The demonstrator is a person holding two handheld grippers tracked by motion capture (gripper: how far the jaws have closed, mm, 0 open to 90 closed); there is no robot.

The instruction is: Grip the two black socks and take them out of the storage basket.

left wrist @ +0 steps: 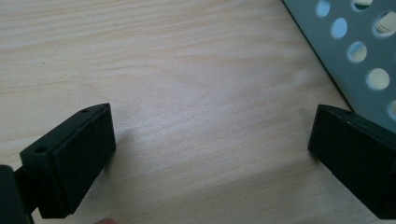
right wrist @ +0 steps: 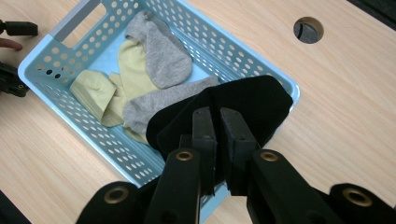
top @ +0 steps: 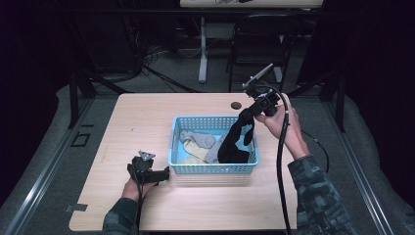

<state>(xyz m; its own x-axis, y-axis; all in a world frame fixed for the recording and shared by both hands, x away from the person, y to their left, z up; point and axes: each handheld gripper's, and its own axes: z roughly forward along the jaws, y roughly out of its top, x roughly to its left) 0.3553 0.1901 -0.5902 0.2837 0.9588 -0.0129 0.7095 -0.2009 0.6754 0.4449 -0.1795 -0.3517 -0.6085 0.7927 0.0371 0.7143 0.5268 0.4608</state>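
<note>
Right gripper (right wrist: 218,119) clamped on black sock (top: 234,142), lifted, toe trailing in basket (top: 210,168) beside grey sock (right wrist: 161,56); risk: thin pinch slips, or sock snags basket. Left gripper (left wrist: 210,149) wide apart, empty, near basket

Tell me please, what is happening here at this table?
A person works with two handheld grippers. The right gripper is shut on a black sock, holding it up over the blue basket, where grey and yellow socks lie. The left gripper rests open on the table beside the basket.
</note>
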